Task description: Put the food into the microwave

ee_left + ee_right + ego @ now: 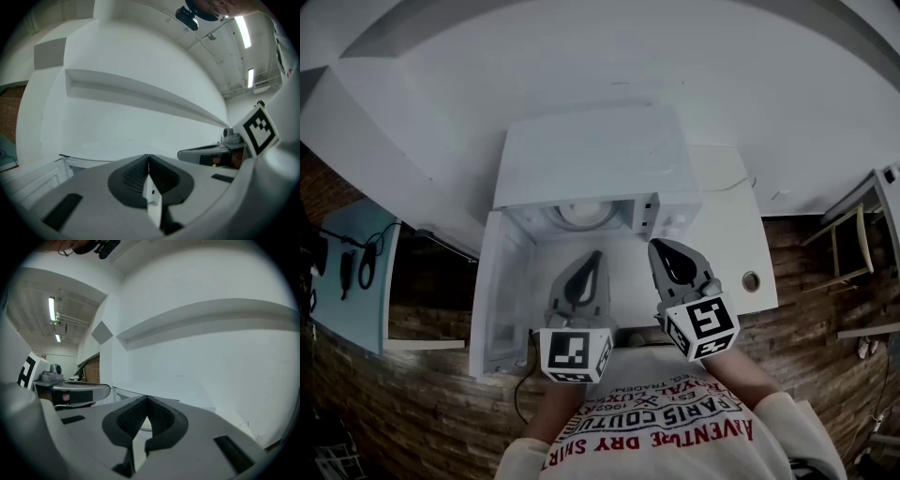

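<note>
- A white table (727,248) was seen against a white wall, with the microwave (591,150) on it and its door (502,291) swung wide to the left, leaving the cavity reachable.
- A round pale dish (581,214) was seen inside; food on it could not be made out.
- The left gripper (593,258) and right gripper (661,248) were held before the opening, jaws closed together on nothing.

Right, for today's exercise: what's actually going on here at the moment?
A person faces a white microwave on a white table, with a gripper in each hand. The microwave's door stands open to the left. Something pale and round sits inside, but whether it is food can't be told. The left gripper and right gripper are both shut and empty, side by side in front of the opening.
</note>
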Action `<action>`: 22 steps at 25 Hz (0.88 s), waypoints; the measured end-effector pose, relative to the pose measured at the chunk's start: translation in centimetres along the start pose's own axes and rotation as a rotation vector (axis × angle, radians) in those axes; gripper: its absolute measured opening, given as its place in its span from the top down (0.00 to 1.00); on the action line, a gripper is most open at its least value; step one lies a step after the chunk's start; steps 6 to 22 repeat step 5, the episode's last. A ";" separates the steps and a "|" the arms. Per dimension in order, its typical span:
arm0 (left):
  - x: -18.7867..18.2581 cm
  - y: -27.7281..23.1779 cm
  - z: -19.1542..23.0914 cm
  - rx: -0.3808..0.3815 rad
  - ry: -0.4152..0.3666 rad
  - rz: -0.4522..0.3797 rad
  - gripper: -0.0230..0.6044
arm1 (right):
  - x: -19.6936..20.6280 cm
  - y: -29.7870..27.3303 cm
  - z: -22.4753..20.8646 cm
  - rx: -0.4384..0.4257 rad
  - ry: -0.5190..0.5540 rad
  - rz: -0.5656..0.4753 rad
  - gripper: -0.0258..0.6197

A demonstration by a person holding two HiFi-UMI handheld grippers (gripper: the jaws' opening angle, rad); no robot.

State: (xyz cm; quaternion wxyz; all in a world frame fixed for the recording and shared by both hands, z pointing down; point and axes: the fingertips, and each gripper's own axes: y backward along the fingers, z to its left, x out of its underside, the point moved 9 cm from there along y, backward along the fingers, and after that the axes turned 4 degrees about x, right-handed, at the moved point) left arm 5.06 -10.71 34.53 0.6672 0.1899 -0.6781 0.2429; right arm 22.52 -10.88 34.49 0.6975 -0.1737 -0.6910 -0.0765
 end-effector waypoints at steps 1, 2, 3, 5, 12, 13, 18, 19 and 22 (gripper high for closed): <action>0.0 0.0 0.0 -0.001 0.001 0.002 0.95 | 0.1 0.0 0.0 -0.001 -0.001 0.002 0.94; 0.1 0.0 0.0 -0.003 0.003 0.004 0.95 | 0.1 -0.1 0.0 -0.003 -0.003 0.004 0.94; 0.1 0.0 0.0 -0.004 0.004 0.006 0.95 | 0.2 -0.1 0.0 -0.004 -0.006 0.007 0.94; 0.2 0.1 0.0 -0.005 0.007 0.008 0.95 | 0.3 0.0 0.0 -0.006 -0.012 0.012 0.94; 0.2 0.1 0.0 -0.005 0.007 0.008 0.95 | 0.3 0.0 0.0 -0.006 -0.012 0.012 0.94; 0.2 0.1 0.0 -0.005 0.007 0.008 0.95 | 0.3 0.0 0.0 -0.006 -0.012 0.012 0.94; 0.2 0.1 0.0 -0.005 0.007 0.008 0.95 | 0.3 0.0 0.0 -0.006 -0.012 0.012 0.94; 0.2 0.1 0.0 -0.005 0.007 0.008 0.95 | 0.3 0.0 0.0 -0.006 -0.012 0.012 0.94; 0.2 0.1 0.0 -0.005 0.007 0.008 0.95 | 0.3 0.0 0.0 -0.006 -0.012 0.012 0.94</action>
